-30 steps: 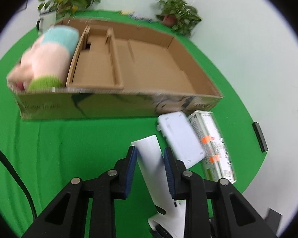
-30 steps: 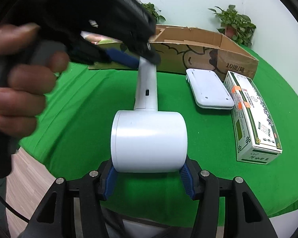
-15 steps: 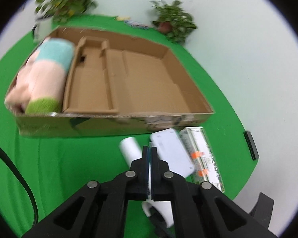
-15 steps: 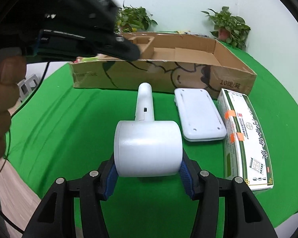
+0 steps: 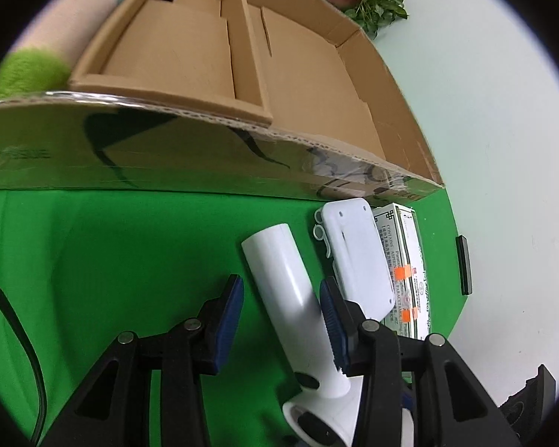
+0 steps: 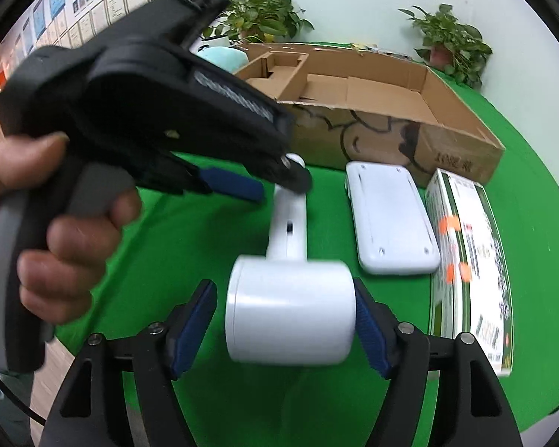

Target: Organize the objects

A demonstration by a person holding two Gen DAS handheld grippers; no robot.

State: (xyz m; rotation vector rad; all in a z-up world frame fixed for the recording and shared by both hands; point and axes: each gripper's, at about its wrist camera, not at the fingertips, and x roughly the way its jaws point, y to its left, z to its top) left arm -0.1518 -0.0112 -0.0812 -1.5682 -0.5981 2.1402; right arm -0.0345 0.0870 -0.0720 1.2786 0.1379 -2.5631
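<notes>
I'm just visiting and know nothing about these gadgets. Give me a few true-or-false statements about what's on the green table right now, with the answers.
1. The left gripper is open around the white handle. True.
2. The cardboard box is packed full. False: most of it is bare, with a plush toy at one end.
3. The flat white device lies between the handle and the green-and-white carton. True.
4. The right gripper is clamped shut on the white drum. False: a gap shows beside one pad.
5. The carton is inside the box. False: it lies on the cloth outside.
</notes>
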